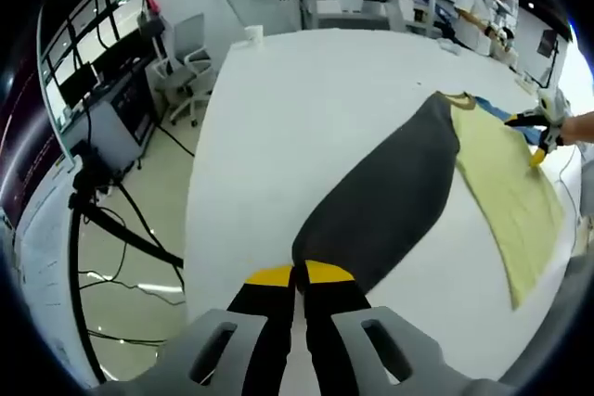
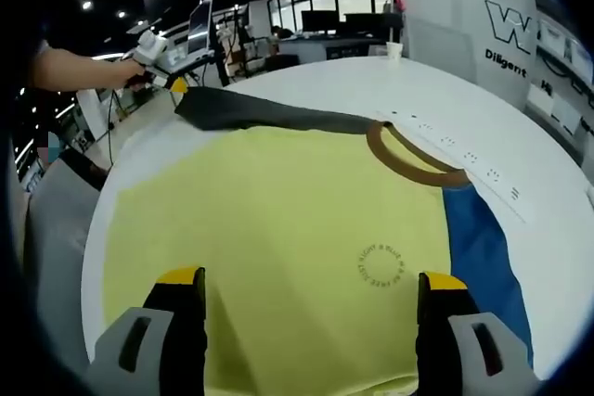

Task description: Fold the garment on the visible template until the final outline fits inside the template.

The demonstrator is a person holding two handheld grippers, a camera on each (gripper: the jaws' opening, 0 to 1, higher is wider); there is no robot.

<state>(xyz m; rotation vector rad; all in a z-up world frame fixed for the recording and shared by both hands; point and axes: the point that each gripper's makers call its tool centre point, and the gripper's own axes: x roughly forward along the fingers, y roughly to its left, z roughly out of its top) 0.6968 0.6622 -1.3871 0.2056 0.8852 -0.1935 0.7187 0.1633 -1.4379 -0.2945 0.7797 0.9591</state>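
Left gripper view: left gripper [image 1: 299, 277] pinched closed on the grey sleeve [image 1: 385, 197] end ahead of it; right gripper [image 2: 311, 289] wide open over the yellow shirt [image 2: 269, 229] on the blue template [image 2: 483, 248]; carry sleeve inward across the body, keeping tension even.

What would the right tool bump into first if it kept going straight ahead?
Probably the yellow shirt: it lies spread right ahead between the open right tool's jaws. Farther on sits its brown collar, though depth is hard to judge.
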